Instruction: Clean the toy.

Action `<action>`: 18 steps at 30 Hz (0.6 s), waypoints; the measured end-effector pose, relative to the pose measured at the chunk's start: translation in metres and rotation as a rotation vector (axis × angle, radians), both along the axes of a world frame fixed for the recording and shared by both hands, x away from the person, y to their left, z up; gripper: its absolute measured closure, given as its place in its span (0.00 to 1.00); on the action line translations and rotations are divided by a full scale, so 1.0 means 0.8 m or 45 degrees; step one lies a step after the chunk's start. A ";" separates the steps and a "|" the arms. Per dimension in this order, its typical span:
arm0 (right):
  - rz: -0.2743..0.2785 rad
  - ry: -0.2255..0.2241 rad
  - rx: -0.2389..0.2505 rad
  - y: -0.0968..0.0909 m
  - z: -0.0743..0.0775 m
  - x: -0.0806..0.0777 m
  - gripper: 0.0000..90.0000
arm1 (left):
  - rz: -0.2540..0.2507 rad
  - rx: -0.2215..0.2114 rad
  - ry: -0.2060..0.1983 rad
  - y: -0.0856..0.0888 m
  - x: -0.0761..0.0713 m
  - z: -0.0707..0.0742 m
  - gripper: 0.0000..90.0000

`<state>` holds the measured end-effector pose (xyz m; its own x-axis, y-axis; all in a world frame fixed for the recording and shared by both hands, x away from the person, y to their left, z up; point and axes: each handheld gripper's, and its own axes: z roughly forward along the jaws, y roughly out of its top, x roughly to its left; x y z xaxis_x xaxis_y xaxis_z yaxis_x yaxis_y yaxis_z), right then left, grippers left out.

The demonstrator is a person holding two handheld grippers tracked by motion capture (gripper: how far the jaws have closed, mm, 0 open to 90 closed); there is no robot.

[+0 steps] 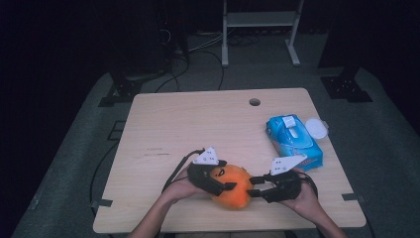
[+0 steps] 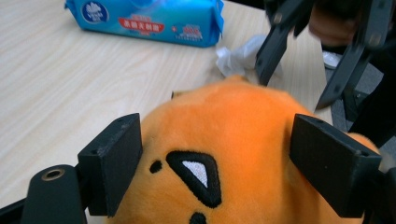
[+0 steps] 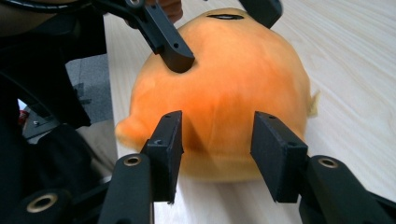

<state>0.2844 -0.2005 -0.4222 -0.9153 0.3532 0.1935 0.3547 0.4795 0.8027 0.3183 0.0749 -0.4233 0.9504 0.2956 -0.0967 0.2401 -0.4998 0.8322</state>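
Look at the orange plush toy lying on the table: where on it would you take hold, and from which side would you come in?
Grip the orange plush toy across its rounded body rather than the small stub near the table edge. It is soft and domed, so it offers no handle. It lies low on the table, so coming level from the right end, where the right tongs already stand open, probably suits best.

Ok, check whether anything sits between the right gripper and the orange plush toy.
Nothing visible does. In the right gripper view the right gripper stands open right in front of the orange plush toy, with only bare table around. The left gripper straddles the toy's far side, and the blue wipes pack lies well off.
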 end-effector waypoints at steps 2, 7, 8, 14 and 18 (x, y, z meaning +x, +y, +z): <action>-0.029 0.016 0.011 -0.012 -0.002 -0.003 0.57 | 0.008 -0.012 0.021 0.004 -0.003 -0.008 0.24; -0.073 0.027 0.050 -0.028 -0.002 -0.004 0.56 | 0.001 -0.010 -0.001 0.006 -0.010 -0.013 0.44; -0.080 0.026 0.059 -0.031 -0.002 -0.003 0.56 | 0.007 -0.007 -0.006 0.006 -0.011 -0.013 0.46; -0.171 0.040 0.190 -0.056 0.004 0.002 0.56 | 0.036 -0.052 -0.025 0.006 -0.014 0.000 0.60; -0.210 0.043 0.237 -0.067 0.005 0.004 0.56 | 0.058 -0.066 -0.050 0.004 -0.012 0.008 0.63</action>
